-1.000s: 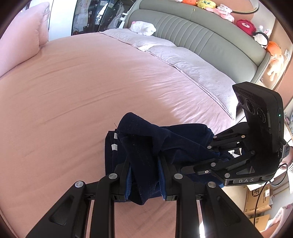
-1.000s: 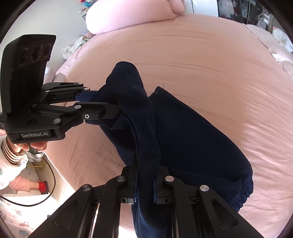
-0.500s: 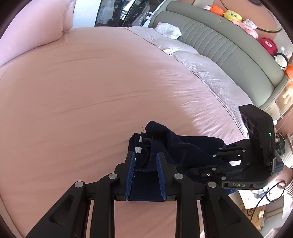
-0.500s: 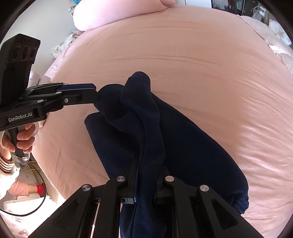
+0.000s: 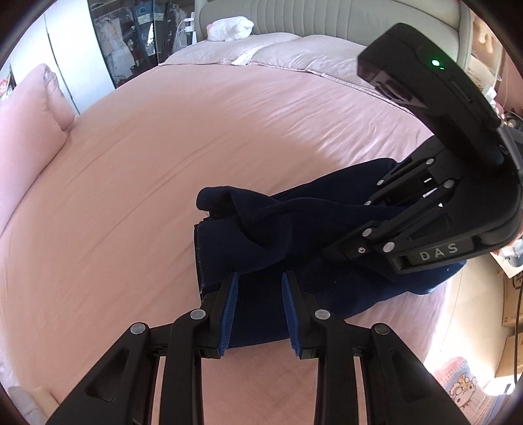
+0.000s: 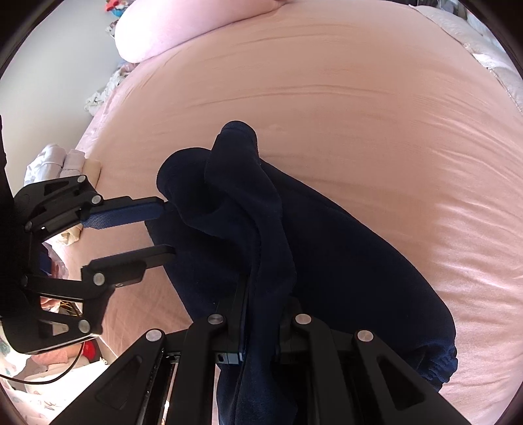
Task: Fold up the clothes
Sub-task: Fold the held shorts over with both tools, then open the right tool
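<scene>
A navy garment (image 5: pixel 261 229), apparently sweatpants with a gathered cuff (image 6: pixel 441 366), lies partly folded on the pink bed sheet (image 5: pixel 147 163). My left gripper (image 5: pixel 260 278) hovers at its near edge. Its jaws are opening: the blue pads (image 5: pixel 228 310) stand apart and do not press on the cloth. In the right wrist view the left gripper (image 6: pixel 168 227) has its fingertips at the garment's (image 6: pixel 343 255) left edge, with bare sheet showing between the fingers. My right gripper (image 6: pixel 261 294) is shut on a raised fold of the garment. It reaches in from the right (image 5: pixel 340 242) in the left wrist view.
A pink pillow (image 5: pixel 29 130) lies at the bed's far left. A pale quilt (image 5: pixel 294 52), a white plush toy (image 5: pixel 232 27) and a grey headboard (image 5: pixel 327 16) sit at the back. The bed edge runs close on the left, with piled cloth (image 6: pixel 55 160) beyond it.
My left gripper has let go of the fold it held up, and its pads have parted. The cloth has sunk onto the bed. The right gripper has come down, still holding its fold.
</scene>
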Available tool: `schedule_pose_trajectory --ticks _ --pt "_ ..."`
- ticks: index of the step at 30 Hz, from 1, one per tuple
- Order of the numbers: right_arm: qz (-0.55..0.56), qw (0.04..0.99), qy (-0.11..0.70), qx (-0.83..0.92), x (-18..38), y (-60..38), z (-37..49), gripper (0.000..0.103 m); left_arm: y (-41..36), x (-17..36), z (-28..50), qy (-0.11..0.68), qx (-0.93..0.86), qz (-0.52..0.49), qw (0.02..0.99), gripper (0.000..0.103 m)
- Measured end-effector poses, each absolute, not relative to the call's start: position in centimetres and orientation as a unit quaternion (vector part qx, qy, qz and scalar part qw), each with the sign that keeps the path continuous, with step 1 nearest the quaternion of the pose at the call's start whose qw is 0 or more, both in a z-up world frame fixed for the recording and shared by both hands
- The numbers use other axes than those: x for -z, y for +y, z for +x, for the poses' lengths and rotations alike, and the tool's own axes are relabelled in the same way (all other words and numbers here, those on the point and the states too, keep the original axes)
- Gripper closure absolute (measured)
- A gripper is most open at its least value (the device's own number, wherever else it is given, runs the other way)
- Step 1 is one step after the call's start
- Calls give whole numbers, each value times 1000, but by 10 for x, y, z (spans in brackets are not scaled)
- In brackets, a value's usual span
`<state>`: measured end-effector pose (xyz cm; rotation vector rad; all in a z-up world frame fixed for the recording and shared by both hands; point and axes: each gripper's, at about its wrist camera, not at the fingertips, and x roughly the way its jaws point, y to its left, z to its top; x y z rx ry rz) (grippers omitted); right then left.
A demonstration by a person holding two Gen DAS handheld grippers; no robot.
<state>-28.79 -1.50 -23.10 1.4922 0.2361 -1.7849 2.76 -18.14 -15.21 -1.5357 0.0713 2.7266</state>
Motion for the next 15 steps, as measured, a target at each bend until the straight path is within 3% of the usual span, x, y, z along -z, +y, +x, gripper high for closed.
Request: schedule_pose_trajectory --ticks 4,15 --pt "593 393 94 696 233 -18 -285 93 -193 147 23 -32 -878 -478 4 78" --pt "624 382 46 681 247 -13 -286 92 -191 175 2 -41 -857 -512 -36 78"
